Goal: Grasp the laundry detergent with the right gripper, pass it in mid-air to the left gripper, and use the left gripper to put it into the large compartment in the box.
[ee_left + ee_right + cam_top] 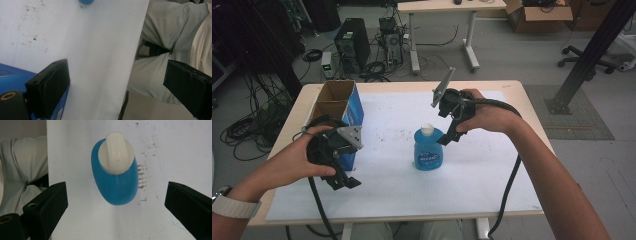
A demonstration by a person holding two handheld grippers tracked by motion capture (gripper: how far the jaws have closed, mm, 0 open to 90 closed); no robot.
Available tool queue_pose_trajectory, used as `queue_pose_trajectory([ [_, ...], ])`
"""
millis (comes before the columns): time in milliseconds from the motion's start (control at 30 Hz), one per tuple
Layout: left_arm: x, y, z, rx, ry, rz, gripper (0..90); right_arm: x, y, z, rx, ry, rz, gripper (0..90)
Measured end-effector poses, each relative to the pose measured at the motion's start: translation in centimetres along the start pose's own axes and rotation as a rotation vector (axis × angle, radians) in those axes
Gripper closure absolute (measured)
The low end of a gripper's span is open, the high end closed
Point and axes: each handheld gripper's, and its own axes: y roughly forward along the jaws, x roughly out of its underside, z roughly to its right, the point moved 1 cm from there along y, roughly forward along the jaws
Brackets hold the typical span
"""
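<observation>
Hovering right hand-held gripper (pixel 116 202), jaws apart, blue bottle (pixel 428 150), label unreadable

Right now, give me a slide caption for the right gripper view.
Open right gripper poised above an upright blue bottle with white cap on white paper.

Grey floor (pixel 512 55). Beyond the wooden table (pixel 517 92): computer tower (pixel 352 42), tangled cables (pixel 249 130), second desk (pixel 442 7), cardboard box (pixel 537 15), office chair (pixel 584 62).
</observation>
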Motion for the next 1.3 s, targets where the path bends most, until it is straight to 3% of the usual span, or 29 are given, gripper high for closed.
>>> queue_pose_trajectory([
  [367, 0.0, 0.1, -0.1, -0.001, -0.009, 0.002, 7.1, 0.9, 0.8, 0.4, -0.010, -0.040, 0.017, 4.9],
  [1300, -0.2, 0.5, -0.4, -0.002, -0.036, 0.000, 7.1, 3.0, 2.6, 1.7, -0.036, -0.039, 0.046, 4.1],
])
